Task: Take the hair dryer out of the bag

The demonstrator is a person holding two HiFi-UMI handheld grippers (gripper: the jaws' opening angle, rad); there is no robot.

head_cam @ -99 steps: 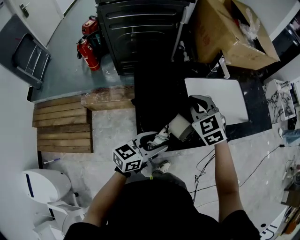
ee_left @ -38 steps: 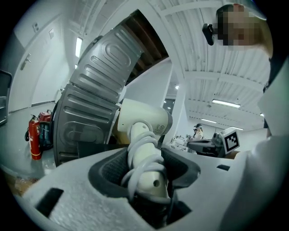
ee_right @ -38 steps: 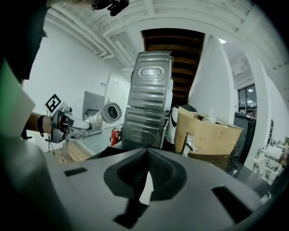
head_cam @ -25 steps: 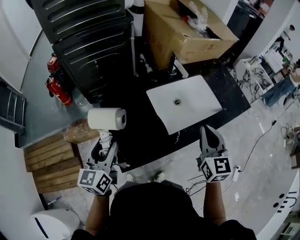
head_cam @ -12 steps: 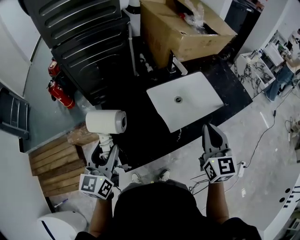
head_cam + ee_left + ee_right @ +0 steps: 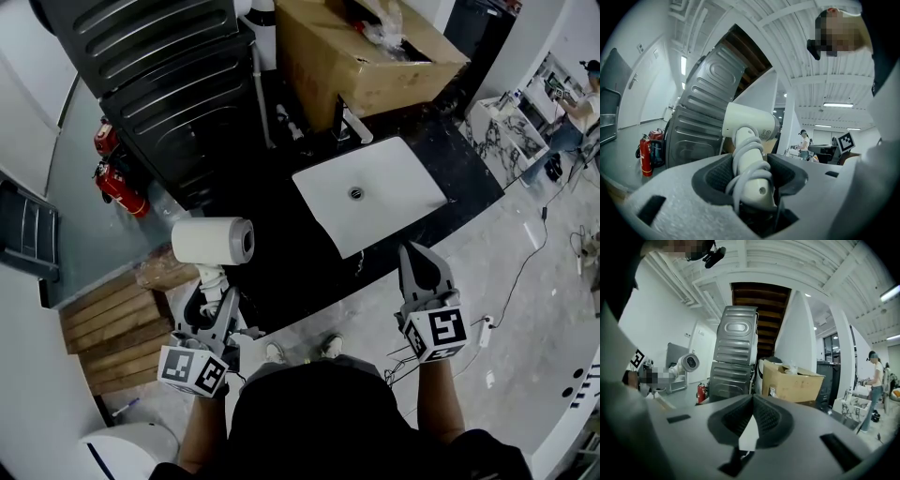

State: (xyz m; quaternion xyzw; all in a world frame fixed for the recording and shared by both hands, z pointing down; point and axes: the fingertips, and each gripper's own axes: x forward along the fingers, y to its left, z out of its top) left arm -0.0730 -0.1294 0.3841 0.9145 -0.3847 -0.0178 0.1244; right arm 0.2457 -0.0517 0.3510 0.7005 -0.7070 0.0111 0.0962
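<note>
White cord-wrapped hair dryer [image 6: 214, 240] sits clamped in the left gripper [image 6: 214, 302], left of the white sink [image 6: 394, 202]; the right gripper [image 6: 419, 261] is closed and empty. Beyond the sink, a brown cardboard box [image 6: 366, 70] holds clear plastic [image 6: 380, 33].

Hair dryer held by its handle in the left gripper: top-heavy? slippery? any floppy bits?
Probably top-heavy: the hair dryer carries its big barrel beyond the left gripper, which clamps only the handle, so it may pivot. The smooth white shell looks slippery, though the cord wound round the handle likely adds grip. The body looks rigid.
</note>
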